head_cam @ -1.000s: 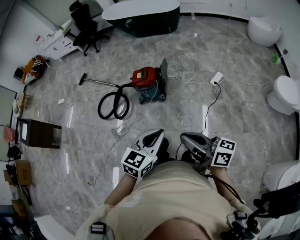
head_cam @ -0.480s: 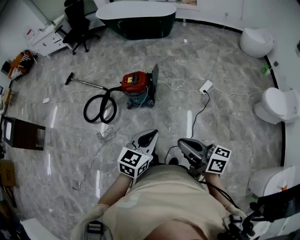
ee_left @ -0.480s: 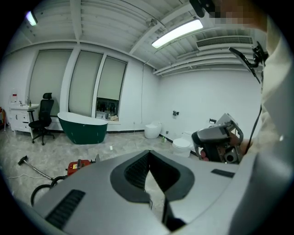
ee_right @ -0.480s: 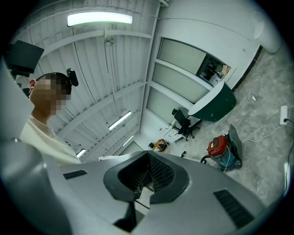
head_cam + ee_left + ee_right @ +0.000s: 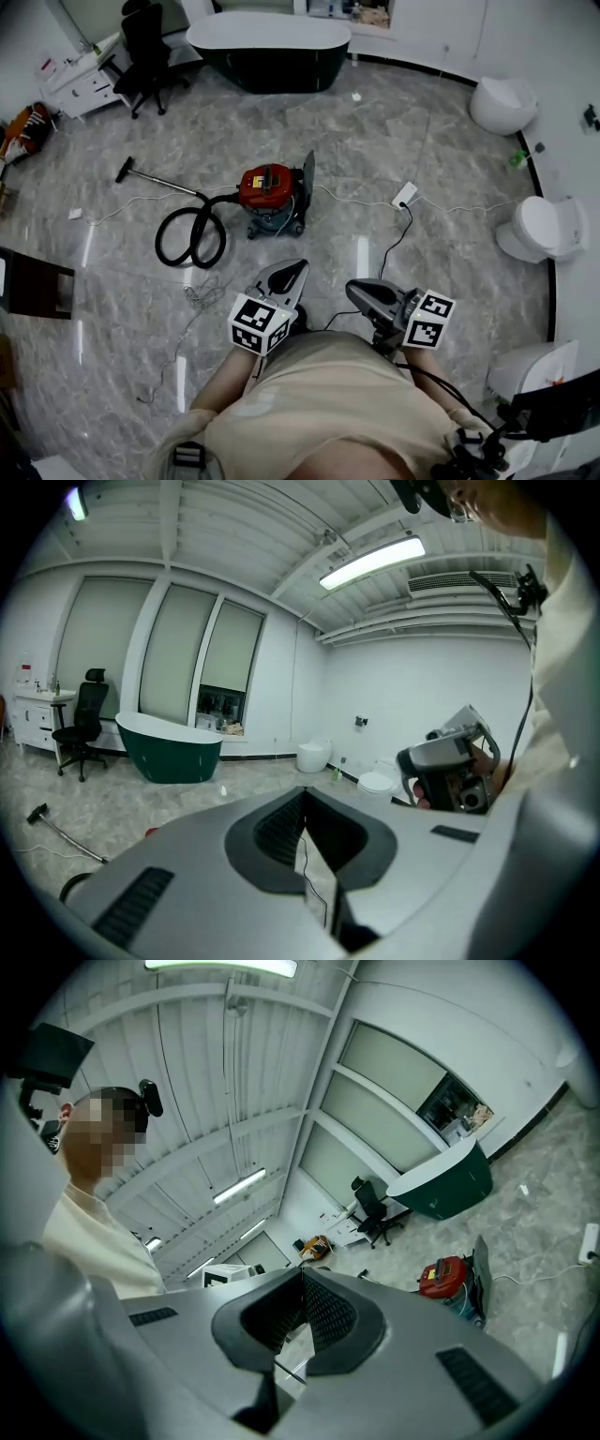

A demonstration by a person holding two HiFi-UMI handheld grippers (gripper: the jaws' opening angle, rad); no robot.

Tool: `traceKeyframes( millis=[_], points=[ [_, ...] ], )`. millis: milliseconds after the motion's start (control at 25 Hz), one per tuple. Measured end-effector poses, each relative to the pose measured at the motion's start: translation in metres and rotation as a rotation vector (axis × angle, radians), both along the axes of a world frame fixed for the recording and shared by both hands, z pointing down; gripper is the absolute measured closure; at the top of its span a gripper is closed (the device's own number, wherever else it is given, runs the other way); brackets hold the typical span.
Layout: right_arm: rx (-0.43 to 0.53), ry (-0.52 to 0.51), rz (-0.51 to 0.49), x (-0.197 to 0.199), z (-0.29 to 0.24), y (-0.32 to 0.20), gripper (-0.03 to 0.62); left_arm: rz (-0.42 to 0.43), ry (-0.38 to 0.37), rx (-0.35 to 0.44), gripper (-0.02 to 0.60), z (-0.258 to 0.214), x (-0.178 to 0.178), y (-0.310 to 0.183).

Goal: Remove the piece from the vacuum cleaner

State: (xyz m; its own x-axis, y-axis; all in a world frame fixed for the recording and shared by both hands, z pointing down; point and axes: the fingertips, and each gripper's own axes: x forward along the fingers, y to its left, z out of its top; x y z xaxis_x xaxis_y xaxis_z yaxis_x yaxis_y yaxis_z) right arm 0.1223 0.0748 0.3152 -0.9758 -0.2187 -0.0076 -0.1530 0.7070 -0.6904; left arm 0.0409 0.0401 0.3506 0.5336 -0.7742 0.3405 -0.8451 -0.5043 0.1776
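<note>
Right tool (image 5: 353,290) far from vacuum cleaner (image 5: 271,191)

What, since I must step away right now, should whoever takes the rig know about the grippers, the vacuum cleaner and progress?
Left gripper: jaws shut, empty, held low in front of the person.
Right gripper: jaws shut, empty, beside the left.
Vacuum cleaner: on the floor ahead, apart from both grippers. Its hose loops to its left, and the wand lies on the floor beyond.
Done: nothing yet; neither gripper touches it.
Left: approach, grip the piece, pull it off.
</note>
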Motion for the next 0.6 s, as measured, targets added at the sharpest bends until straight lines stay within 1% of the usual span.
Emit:
traceKeyframes(
  millis=[280, 440, 600],
  points=[
    [0.011, 0.032, 0.028, -0.051, -0.005, -0.029, 0.592, 0.036, 0.029, 0.012, 0.588, -0.001, -0.050, -0.023],
    [0.031, 0.073, -0.018, -0.086, -0.005, -0.037, 0.592, 0.013, 0.052, 0.020, 0.588, 0.002, -0.086, -0.029],
    [0.038, 0.116, -0.078, -0.113, -0.004, -0.044, 0.592, -0.041, 0.085, 0.023, 0.588, 0.003, -0.116, -0.035]
  ],
)
